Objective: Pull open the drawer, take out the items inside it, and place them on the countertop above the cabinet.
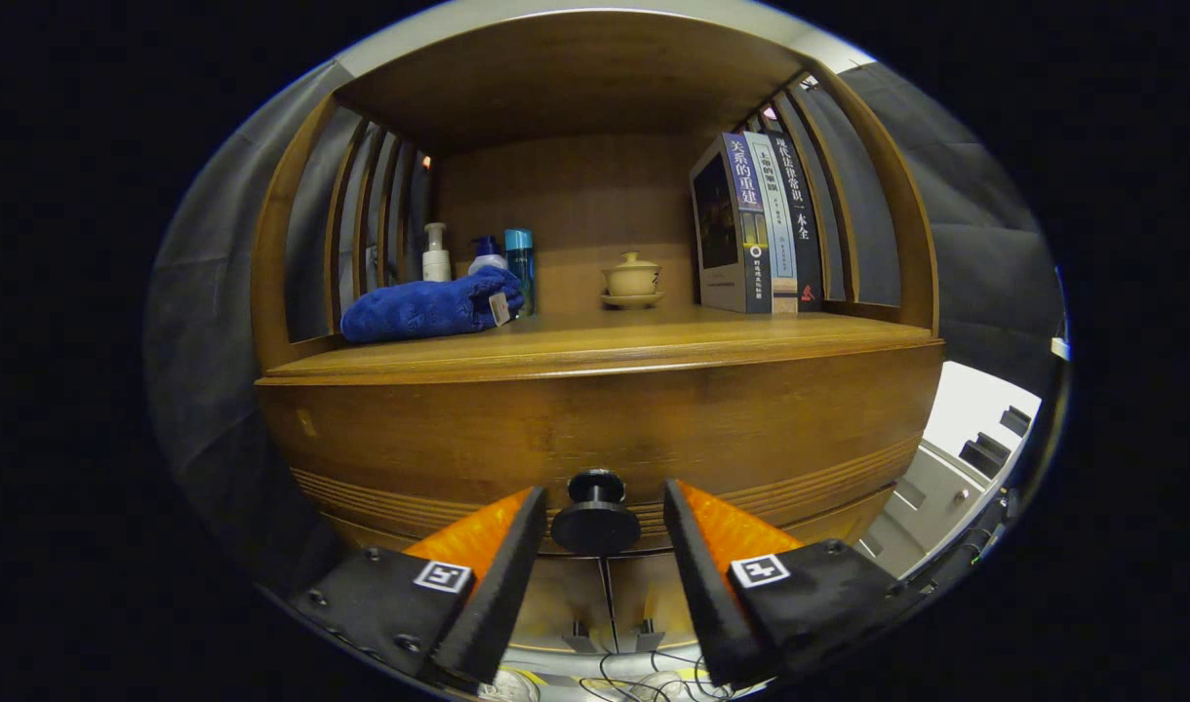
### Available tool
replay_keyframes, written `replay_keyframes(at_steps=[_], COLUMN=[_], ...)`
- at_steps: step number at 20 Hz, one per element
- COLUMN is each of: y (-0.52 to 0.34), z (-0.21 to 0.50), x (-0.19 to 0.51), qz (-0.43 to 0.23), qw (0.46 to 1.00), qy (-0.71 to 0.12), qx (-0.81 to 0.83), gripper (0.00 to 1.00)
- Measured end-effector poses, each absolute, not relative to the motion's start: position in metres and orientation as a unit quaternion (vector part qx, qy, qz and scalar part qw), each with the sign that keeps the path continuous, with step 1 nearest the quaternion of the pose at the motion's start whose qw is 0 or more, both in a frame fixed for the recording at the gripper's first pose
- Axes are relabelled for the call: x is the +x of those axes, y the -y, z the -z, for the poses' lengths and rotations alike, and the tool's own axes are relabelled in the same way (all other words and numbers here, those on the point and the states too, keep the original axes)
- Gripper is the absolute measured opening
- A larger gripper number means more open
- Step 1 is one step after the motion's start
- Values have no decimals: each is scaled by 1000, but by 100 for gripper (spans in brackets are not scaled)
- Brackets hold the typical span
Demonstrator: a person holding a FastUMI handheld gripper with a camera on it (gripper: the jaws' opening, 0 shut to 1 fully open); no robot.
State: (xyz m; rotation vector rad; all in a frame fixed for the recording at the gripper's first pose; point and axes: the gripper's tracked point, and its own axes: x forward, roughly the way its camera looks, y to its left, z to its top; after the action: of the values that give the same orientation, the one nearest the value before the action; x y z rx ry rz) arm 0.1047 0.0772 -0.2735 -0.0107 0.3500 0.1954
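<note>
gripper (595, 522) level, pointing straight at the drawer (595, 429) | fingers spread, one each side of the knob (595, 515), not touching it | drawer closed, under the bench (605, 341) with blue towel (424, 307)

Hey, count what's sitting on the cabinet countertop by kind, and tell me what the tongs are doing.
Bottles: 3 (pump bottle, blue-capped bottle, teal bottle)
Books: 3 (first book, second book, third book)
Blue towel: 1
Lidded tea bowl on saucer: 1
Total: 8
The tongs are open, one finger on either side of the drawer knob, not pressing it.
</note>
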Motion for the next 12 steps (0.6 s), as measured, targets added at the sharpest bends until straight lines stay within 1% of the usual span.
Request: replay_keyframes(at_steps=[1,3,5,11,12], y=[-76,-83,-82,-82,-81], z=[278,277,278,282,281], x=[105,106,108,106,104], qz=[-97,-102,-99,-95,-91], qw=[979,977,979,977,977], qy=[-180,-185,-178,-189,-194], qx=[1,21,1,5,6], gripper=[76,65,54,37,37])
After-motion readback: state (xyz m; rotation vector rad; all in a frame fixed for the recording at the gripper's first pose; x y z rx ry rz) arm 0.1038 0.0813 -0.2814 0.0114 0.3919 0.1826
